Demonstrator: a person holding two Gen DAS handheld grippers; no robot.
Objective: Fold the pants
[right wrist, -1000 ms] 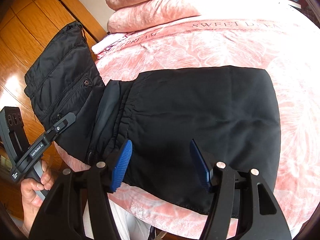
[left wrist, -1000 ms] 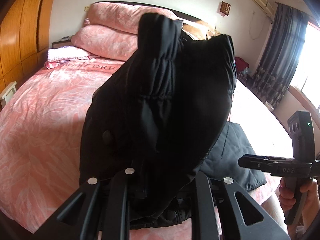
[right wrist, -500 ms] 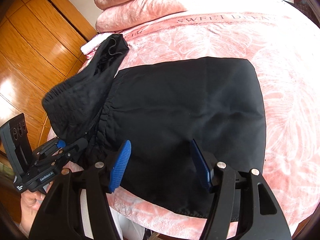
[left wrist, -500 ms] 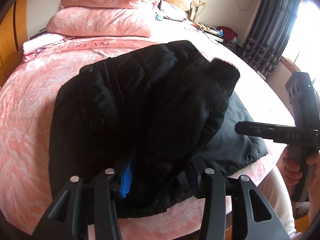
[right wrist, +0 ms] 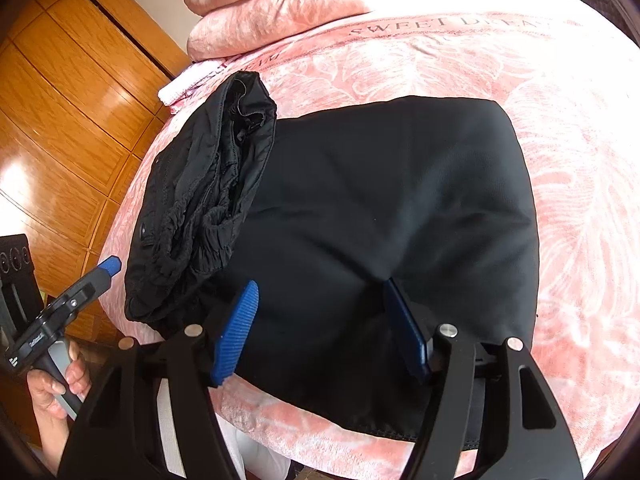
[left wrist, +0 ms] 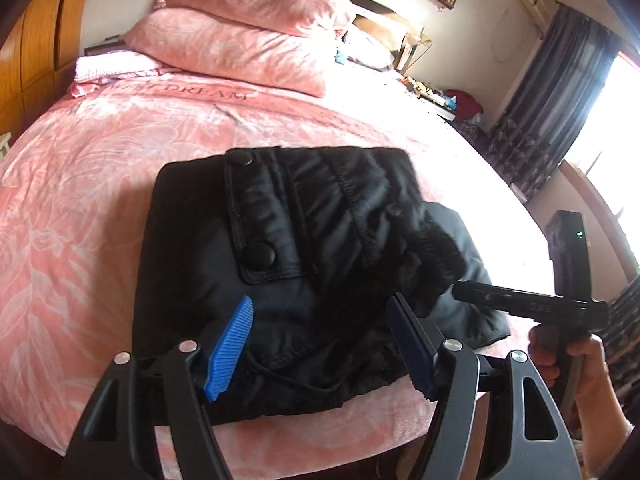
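The left gripper (left wrist: 320, 344) has just been opening, releasing the folded black padded pants (right wrist: 380, 208); the right gripper (right wrist: 320, 328) is open, holding nothing. Next probably smoothing the bunched waistband.

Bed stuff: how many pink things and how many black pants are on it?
Pink pillows: 2
Pink bedspread: 1
Black pants: 1
Total: 4

Black pants (left wrist: 304, 264), pink leaf-patterned bedspread (left wrist: 80, 208), blue-padded jaws, orange-brown wardrobe (right wrist: 72, 92)
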